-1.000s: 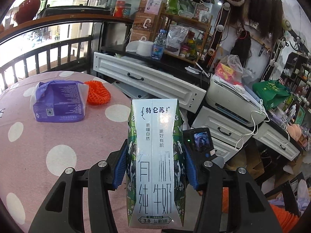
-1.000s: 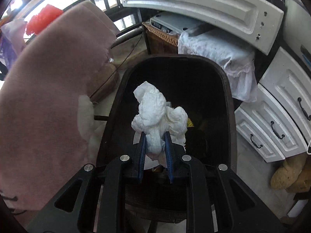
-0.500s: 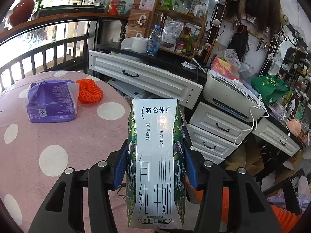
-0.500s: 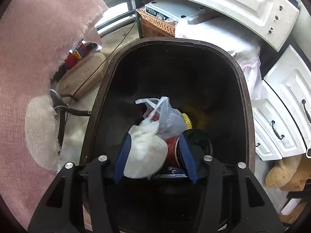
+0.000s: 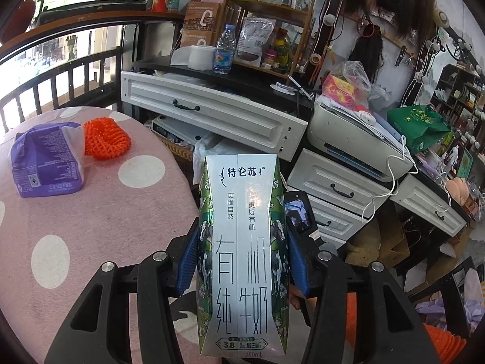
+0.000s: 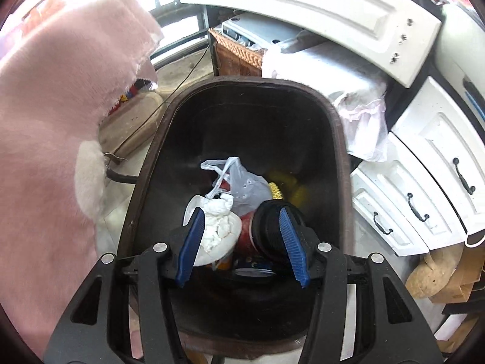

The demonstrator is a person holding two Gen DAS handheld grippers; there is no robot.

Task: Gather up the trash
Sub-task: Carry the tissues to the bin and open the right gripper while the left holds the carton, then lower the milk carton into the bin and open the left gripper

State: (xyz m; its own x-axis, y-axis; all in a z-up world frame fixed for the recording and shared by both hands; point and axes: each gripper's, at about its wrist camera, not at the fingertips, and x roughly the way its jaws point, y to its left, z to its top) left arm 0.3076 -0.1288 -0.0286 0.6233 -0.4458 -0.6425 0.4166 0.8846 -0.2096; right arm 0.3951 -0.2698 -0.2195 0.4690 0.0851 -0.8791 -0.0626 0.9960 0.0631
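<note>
The left tool (image 5: 242, 261) grips a tall green-and-white cardboard milk carton (image 5: 242, 251); its blue pads (image 5: 189, 261) press on the carton's two narrow sides, the jaws about half spread. The carton's long axis runs straight away from the camera along the fingers, its folded top end pointing forward and its printed base toward the lens. It hangs past the edge of the round desk under a pink cloth with white dots (image 5: 91, 218), in front of the white drawers (image 5: 212, 112). On the desk, well apart from the carton, lie a purple plastic packet (image 5: 45, 163) and, touching its far side, an orange foam fruit net (image 5: 104, 138).

The right tool (image 6: 242, 239) points steeply down into a dark brown plastic trash bin (image 6: 333, 121) beside the hanging pink cloth (image 6: 54, 121). Its jaws stand apart with nothing between the pads. Below them, in the bin, a crumpled white paper tissue (image 6: 218, 227) lies on a white paper cup, next to a clear plastic bag (image 6: 242, 188), a red cup (image 6: 247, 233) and a black round lid (image 6: 269, 230).
</note>
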